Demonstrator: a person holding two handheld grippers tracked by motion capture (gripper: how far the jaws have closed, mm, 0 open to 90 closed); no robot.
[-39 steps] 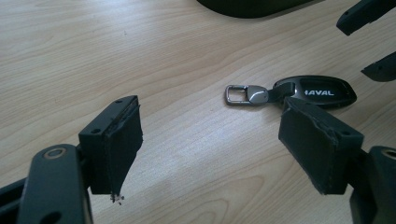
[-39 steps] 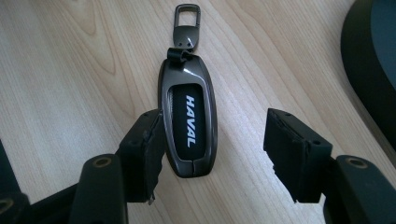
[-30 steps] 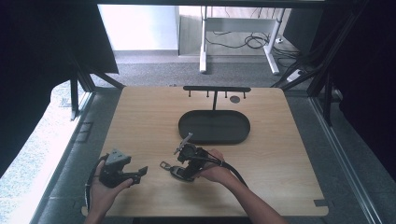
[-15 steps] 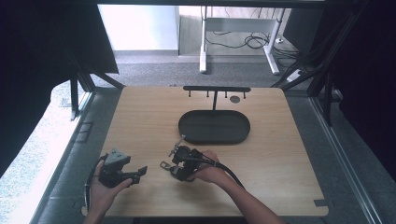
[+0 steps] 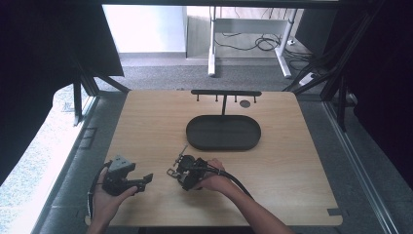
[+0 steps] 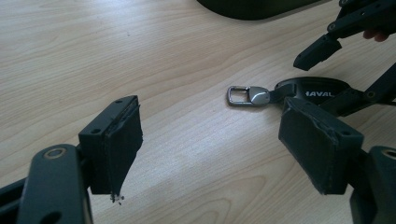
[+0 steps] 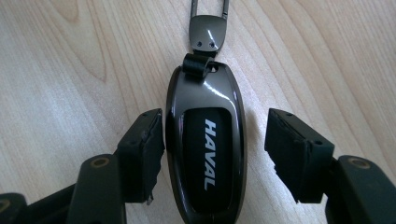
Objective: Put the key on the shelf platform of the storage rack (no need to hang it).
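Glossy black-and-chrome Haval key fob [image 7: 205, 144] lies flat on our wooden counter [image 5: 292, 161], small, stiff and likely slippery, between our right gripper's [image 7: 215, 135] apart fingers, so we'd pinch its long sides; our left gripper's [image 6: 219, 140] fingers stand wide apart.

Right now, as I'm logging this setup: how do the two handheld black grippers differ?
The right gripper straddles the glossy dark HAVAL key fob, one pad near it, the other apart; the left gripper has bare wooden table between wider-spread jaws. Both are open, low over the table.
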